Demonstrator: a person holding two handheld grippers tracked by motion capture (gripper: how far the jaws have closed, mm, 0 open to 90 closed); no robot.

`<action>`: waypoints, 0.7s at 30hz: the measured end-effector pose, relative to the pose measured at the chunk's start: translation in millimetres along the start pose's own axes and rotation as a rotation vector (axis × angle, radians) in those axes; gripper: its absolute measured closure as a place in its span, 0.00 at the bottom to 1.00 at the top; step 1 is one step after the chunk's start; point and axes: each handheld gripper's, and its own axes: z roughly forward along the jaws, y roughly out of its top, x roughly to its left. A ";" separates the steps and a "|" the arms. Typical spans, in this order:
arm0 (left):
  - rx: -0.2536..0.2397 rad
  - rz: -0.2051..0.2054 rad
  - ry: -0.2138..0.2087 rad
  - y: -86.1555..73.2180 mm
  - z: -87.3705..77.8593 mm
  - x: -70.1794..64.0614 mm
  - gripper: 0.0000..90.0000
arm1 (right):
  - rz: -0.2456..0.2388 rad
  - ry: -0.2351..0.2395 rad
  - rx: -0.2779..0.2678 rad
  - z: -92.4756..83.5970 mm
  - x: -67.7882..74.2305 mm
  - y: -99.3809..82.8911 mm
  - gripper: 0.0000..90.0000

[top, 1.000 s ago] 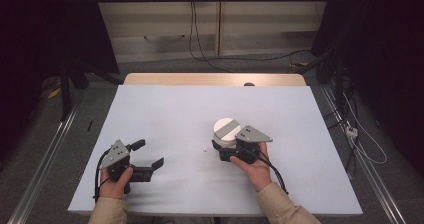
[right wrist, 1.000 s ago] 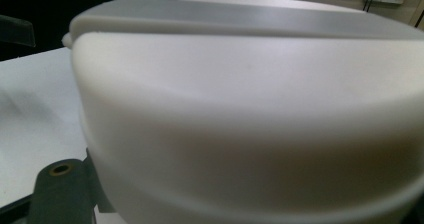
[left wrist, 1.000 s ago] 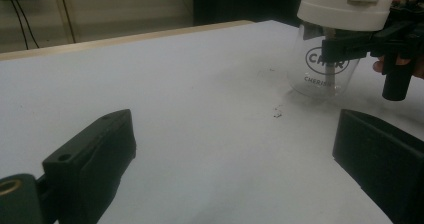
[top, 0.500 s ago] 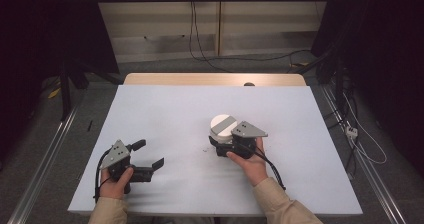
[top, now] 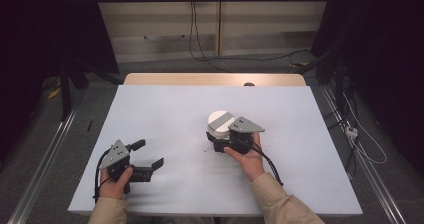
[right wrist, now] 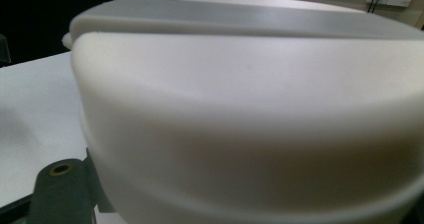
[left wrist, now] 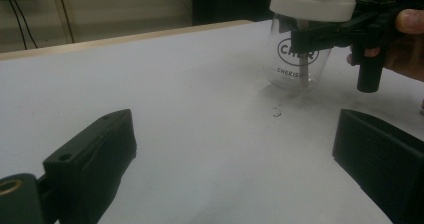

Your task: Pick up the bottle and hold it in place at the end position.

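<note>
Your right gripper [top: 220, 140] is clamped on the jar [left wrist: 298, 64], a clear plastic-looking tumbler with a broad white lid [top: 220, 121]. It stands near the middle of the white table [top: 165, 109], and whether its base touches the top I can't tell. The jaws grip the wall just under the lid, seen from the left gripper view. Judge it light and apparently empty, with a stiff but thin, smooth wall that could slip or flex if you squeeze hard. Keep the grip high under the lid's rim, which gives a ledge against sliding. The lid may only be pressed on, so don't trust it to carry the jar. Your left gripper [top: 150, 156] rests on the table well apart, jaws wide and empty.
</note>
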 end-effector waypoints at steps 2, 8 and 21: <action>0.001 0.003 0.001 0.0 0.1 -0.1 0.04 | -0.002 -0.002 0.001 1.8 -0.8 0.9 0.20; 0.001 0.002 -0.002 -0.3 -0.2 0.3 0.04 | -0.005 -0.001 -0.001 6.2 -2.7 4.0 0.20; 0.004 -0.001 -0.002 -0.7 -0.1 0.7 0.04 | 0.000 0.006 0.002 20.4 -5.9 7.1 0.20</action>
